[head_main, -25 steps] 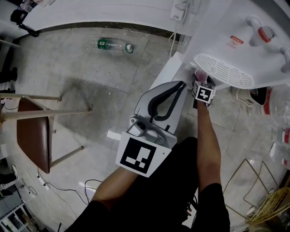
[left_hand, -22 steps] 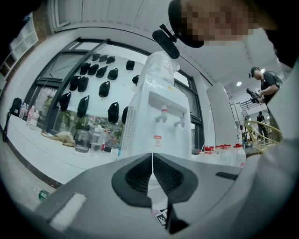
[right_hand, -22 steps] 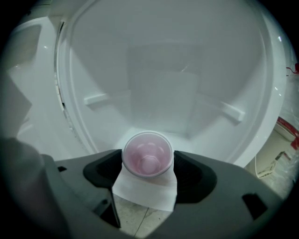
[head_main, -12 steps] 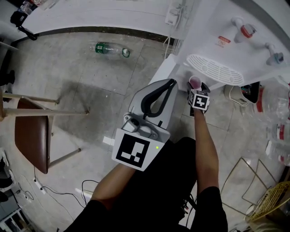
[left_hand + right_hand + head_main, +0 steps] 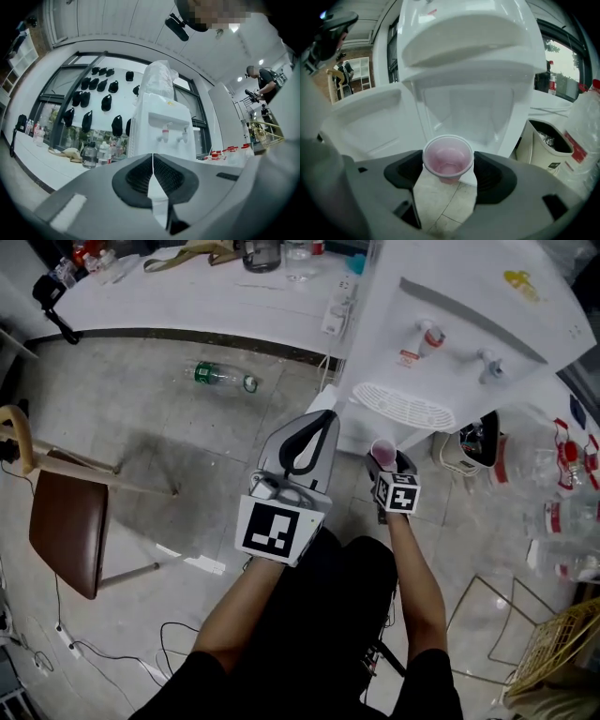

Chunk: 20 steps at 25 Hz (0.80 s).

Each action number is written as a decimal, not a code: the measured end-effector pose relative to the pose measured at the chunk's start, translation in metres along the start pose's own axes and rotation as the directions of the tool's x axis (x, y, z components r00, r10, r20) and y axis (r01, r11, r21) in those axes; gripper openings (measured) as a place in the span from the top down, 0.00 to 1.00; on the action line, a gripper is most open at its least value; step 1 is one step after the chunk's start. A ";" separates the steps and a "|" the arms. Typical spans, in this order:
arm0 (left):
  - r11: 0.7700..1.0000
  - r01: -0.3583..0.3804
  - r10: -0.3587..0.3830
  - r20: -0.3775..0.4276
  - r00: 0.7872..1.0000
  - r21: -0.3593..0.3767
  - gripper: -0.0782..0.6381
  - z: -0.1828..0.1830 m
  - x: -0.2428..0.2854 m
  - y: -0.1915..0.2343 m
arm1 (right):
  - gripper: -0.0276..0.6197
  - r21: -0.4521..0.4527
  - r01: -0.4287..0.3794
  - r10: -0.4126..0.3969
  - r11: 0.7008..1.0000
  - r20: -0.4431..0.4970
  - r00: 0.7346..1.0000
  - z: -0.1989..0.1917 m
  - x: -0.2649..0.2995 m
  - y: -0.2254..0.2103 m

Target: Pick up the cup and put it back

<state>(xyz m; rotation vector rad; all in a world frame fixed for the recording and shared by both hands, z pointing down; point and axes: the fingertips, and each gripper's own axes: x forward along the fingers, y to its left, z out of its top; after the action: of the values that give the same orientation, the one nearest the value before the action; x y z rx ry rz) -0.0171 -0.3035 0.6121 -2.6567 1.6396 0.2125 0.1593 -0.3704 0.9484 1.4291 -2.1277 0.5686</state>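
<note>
Cup (image 5: 448, 158) has come off the drip tray (image 5: 403, 407) since a second ago. My right gripper (image 5: 449, 174) is clamped on its sides and holds it upright, just in front of the tray, over the floor. Pickup looks done; put-back is left. Left gripper (image 5: 152, 176) has its jaws together, empty, alongside. The taps (image 5: 427, 334) overhang the tray, so watch the rim. Floor bottle (image 5: 220, 377) and chair (image 5: 64, 531) are well apart from all this.

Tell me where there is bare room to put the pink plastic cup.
The white slotted drip tray under the taps of the white dispenser is bare. The grey floor between the lying clear bottle and the brown chair is open. Right of the dispenser, red-capped water jugs crowd the floor.
</note>
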 end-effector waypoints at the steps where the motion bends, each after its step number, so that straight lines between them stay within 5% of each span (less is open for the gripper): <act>1: 1.000 -0.001 0.001 0.008 1.000 0.005 0.88 0.006 0.001 -0.002 | 0.45 -0.010 -0.009 0.009 1.000 0.007 1.000 0.005 -0.010 0.003; 9: 0.999 0.043 -0.043 0.027 0.999 0.021 0.88 0.028 0.007 -0.029 | 0.45 -0.118 -0.128 0.134 0.985 0.042 0.990 0.048 -0.089 0.035; 14: 0.998 0.049 -0.050 0.026 0.998 0.046 0.88 0.035 0.008 -0.032 | 0.45 -0.077 -0.213 0.218 0.974 0.059 0.974 0.071 -0.134 0.049; 20: 0.998 0.056 -0.057 0.019 0.998 0.037 0.88 0.040 0.006 -0.038 | 0.45 -0.088 -0.219 0.227 0.972 0.099 0.969 0.109 -0.175 0.046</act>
<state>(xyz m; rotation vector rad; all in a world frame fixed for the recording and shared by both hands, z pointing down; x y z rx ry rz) 0.0148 -0.2881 0.5691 -2.6612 1.5454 0.2060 0.1526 -0.2932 0.7515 1.2121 -2.3887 0.4960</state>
